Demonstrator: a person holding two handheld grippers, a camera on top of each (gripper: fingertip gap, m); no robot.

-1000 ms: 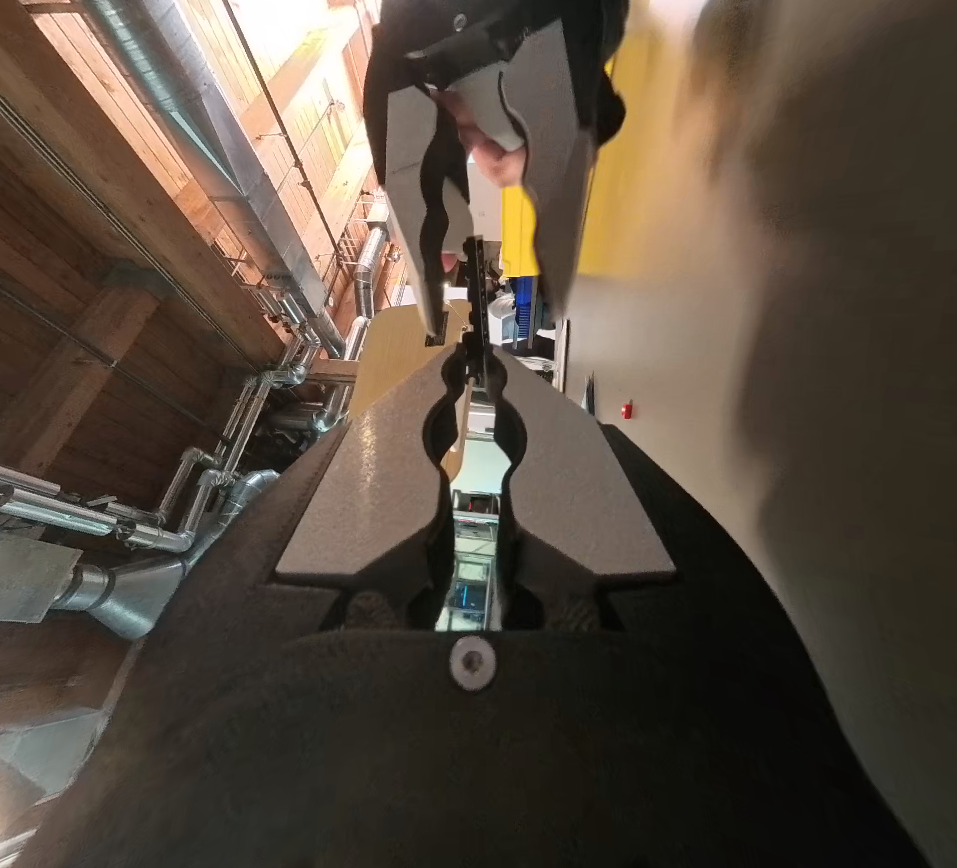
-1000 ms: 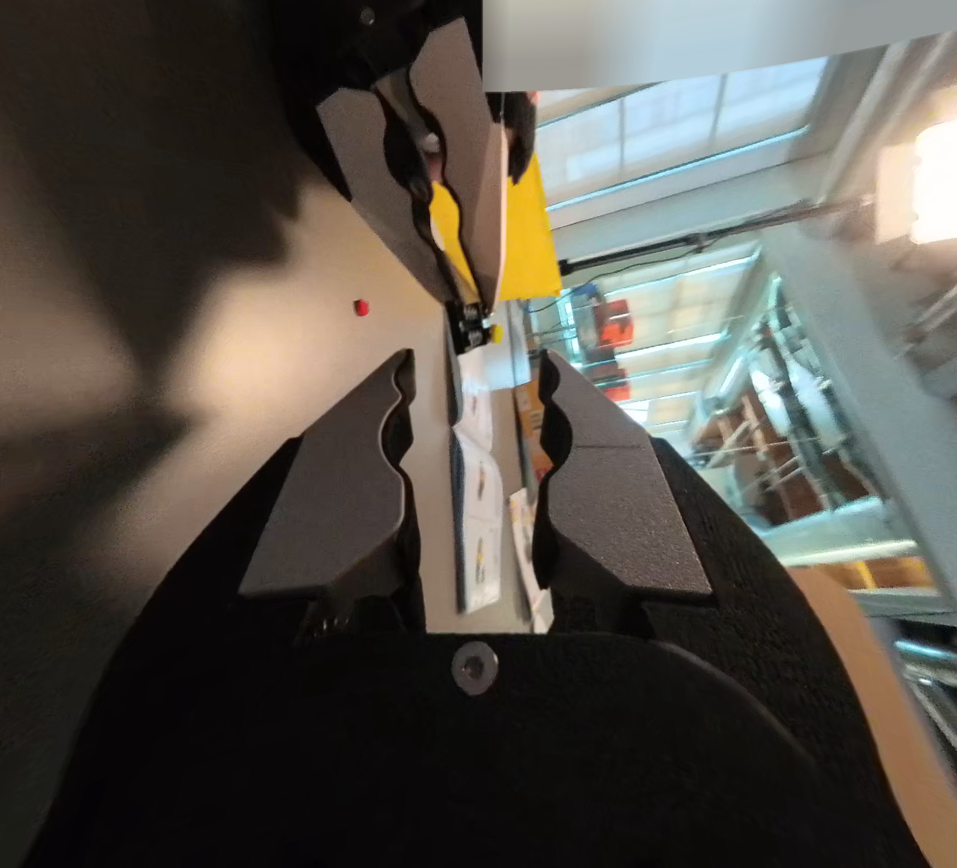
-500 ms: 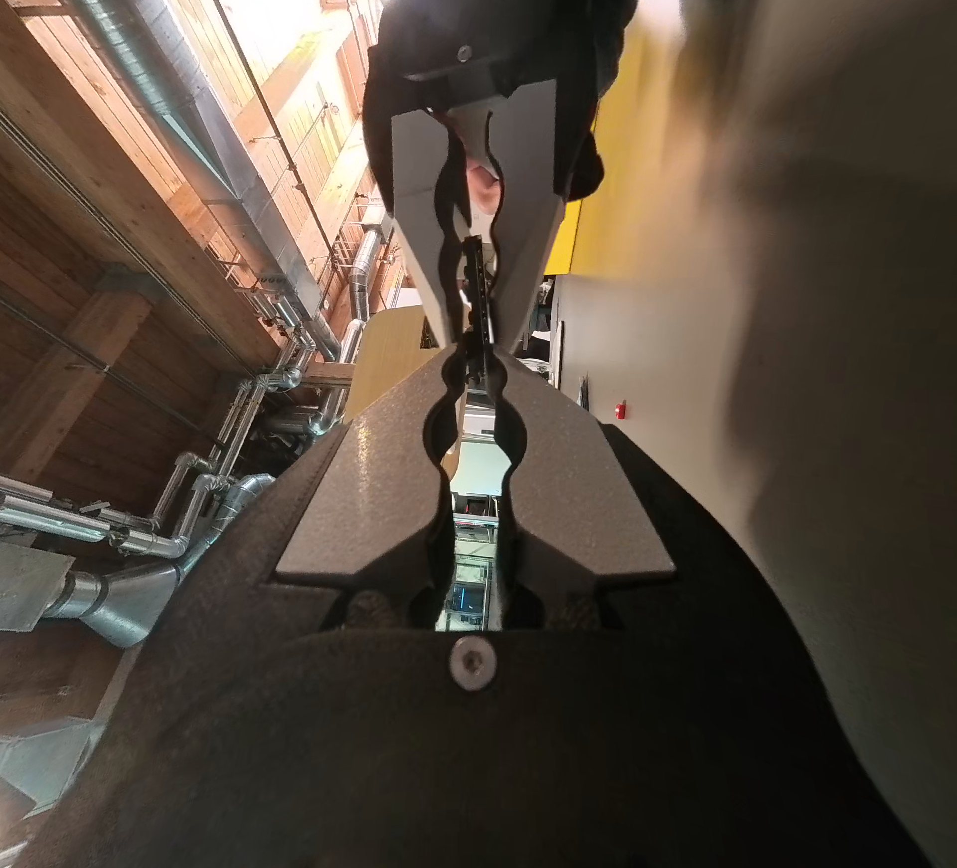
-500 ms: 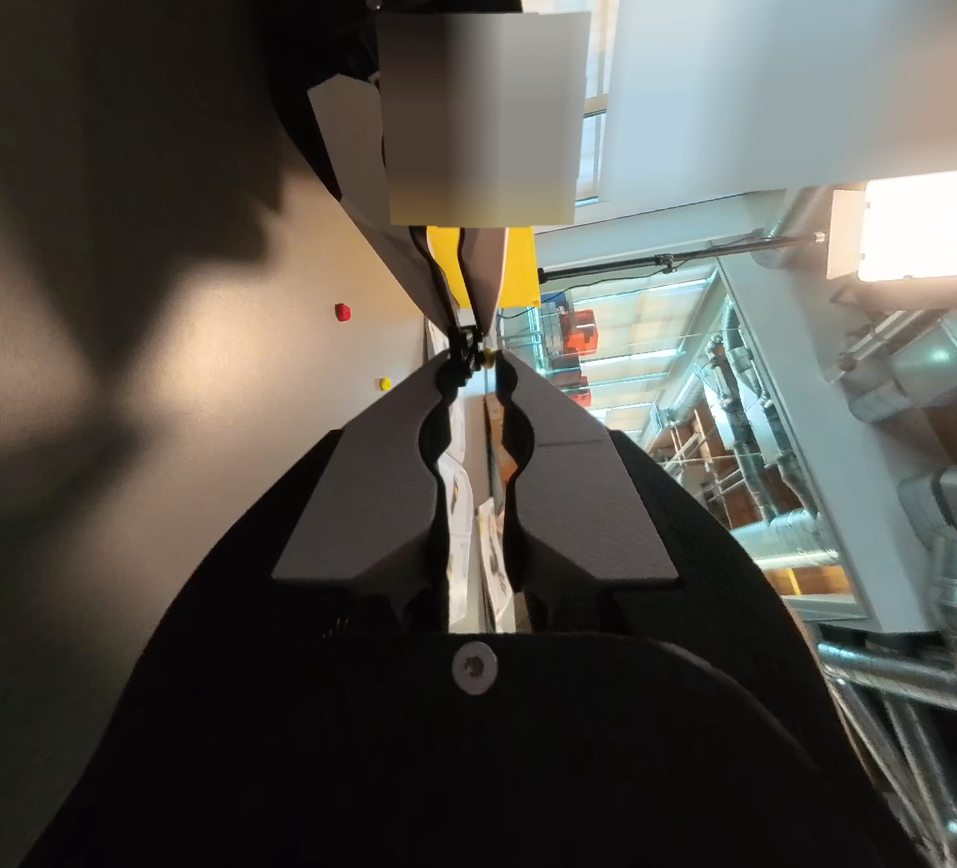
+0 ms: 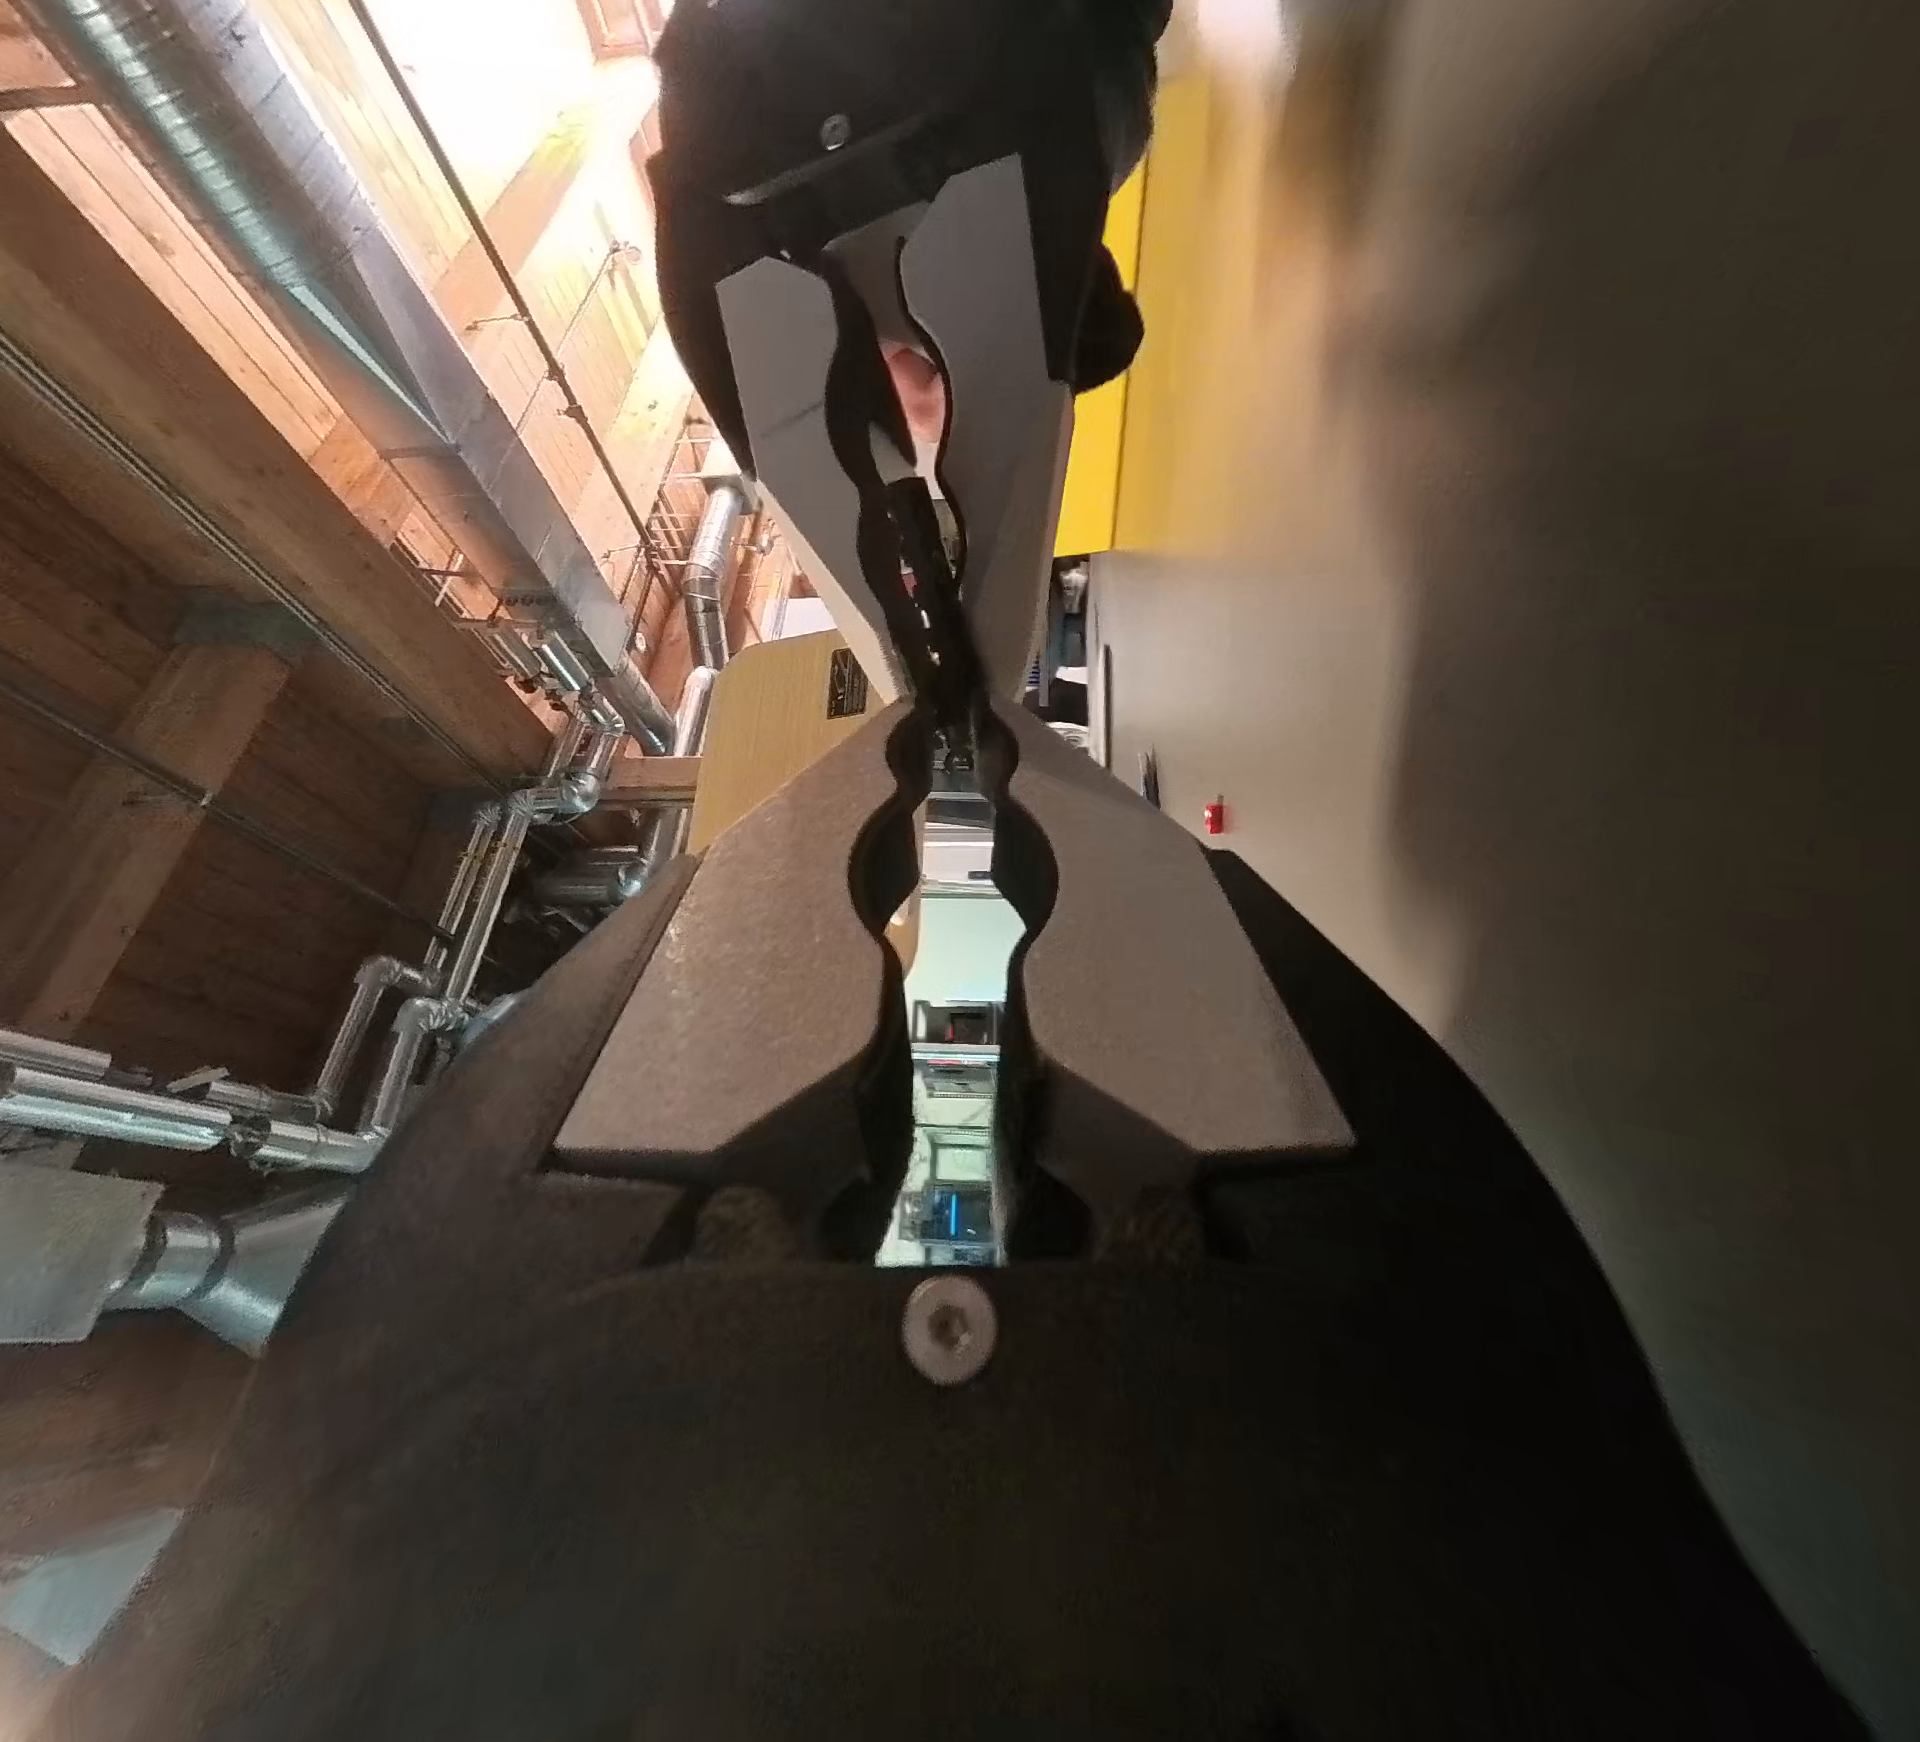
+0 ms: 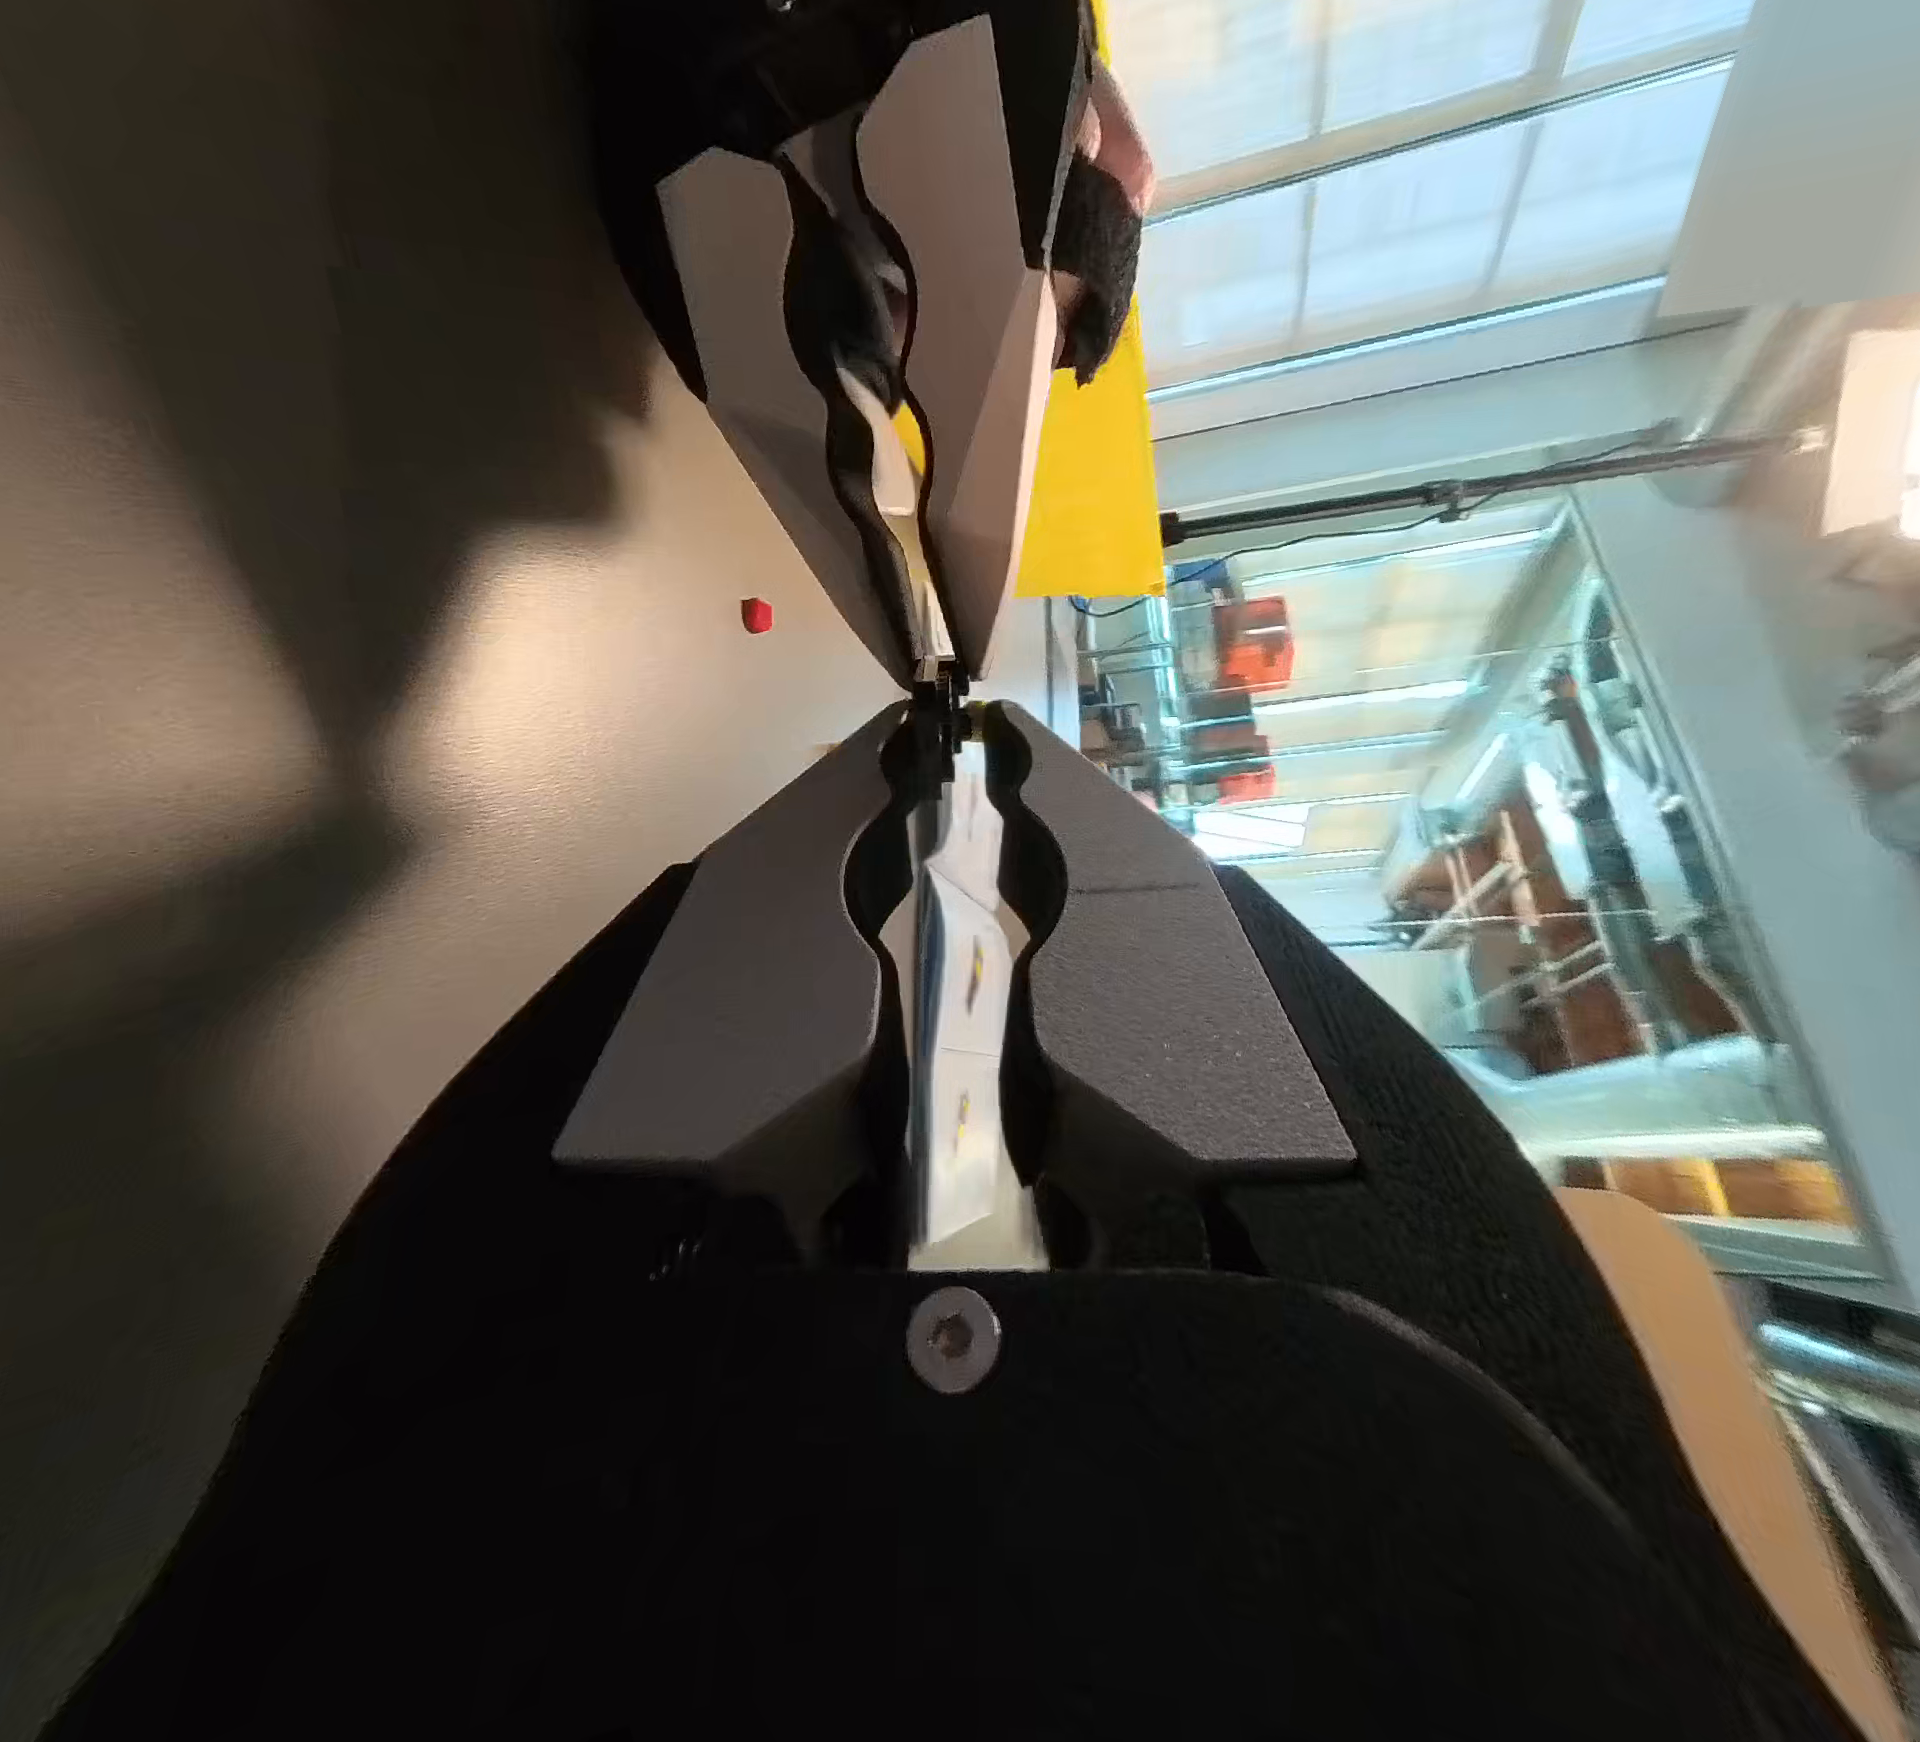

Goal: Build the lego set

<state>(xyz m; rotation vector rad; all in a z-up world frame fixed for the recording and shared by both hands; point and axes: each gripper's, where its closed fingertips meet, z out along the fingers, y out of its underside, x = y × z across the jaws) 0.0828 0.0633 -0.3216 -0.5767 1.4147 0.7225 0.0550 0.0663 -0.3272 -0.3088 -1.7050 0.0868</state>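
Two grippers meet tip to tip in the air, with one black lego piece (image 5: 940, 643) between them. The left gripper (image 5: 954, 742) has its fingers drawn close together and pinches the near end of that piece at its very tips. The piece is a thin black strip with a row of holes, and it runs away from the left tips into the far gripper. That far one, the right gripper (image 5: 935, 653), comes down from the top of the left wrist view, its grey fingers narrowed around the strip's other end — a bit of the person's hand (image 5: 920, 388) shows in the gap behind them.

In the right wrist view the same meeting is seen from the other side: the right gripper (image 6: 951, 726) is nearly closed, its tips clamped on the lego piece (image 6: 938, 736), with a speck of yellow just beside it. The left gripper (image 6: 940, 664) points down at it, fingers pressed together on the piece.

Both views are rolled sideways. One small red brick (image 6: 756, 616) lies on the grey table (image 6: 520, 705), well apart from the grippers. White booklet pages (image 6: 961, 1017) show through the right gripper's gap.
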